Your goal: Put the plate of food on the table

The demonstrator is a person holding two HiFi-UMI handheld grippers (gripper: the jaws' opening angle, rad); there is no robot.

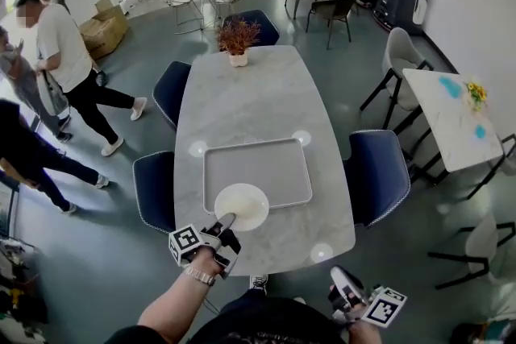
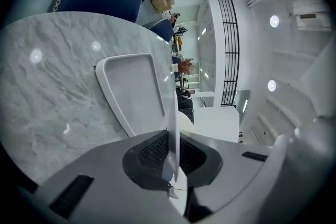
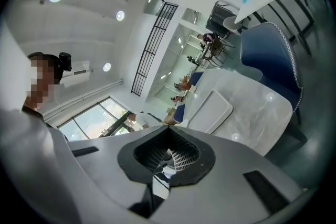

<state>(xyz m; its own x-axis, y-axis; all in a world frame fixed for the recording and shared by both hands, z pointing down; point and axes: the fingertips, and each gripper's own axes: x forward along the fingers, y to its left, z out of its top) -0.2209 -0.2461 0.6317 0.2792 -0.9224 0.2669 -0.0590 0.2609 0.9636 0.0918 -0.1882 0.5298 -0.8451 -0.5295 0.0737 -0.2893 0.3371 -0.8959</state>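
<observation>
Left tongs are clenched on the near rim of a white plate, coming at it from 7 o'clock in the head view. The plate lies flat at the 6 o'clock end of the marble counter, its far half overlapping the near edge of a grey tray at the counter's middle. A potted plant stands at the 12 o'clock end, and blue chairs flank the counter at 3 and 9 o'clock. Right tongs hang at 5 o'clock, off the counter edge and well apart from the plate. In the left gripper view, the left tongs pinch the plate, seen edge-on as a thin white blade between the dark ribbed pads, which press on both of its faces. The tray lies at 11 o'clock from the grip, on the counter. In the right gripper view, the right tongs are closed with nothing between the pads. The counter and tray show at 2 o'clock, with a blue chair beyond them.
</observation>
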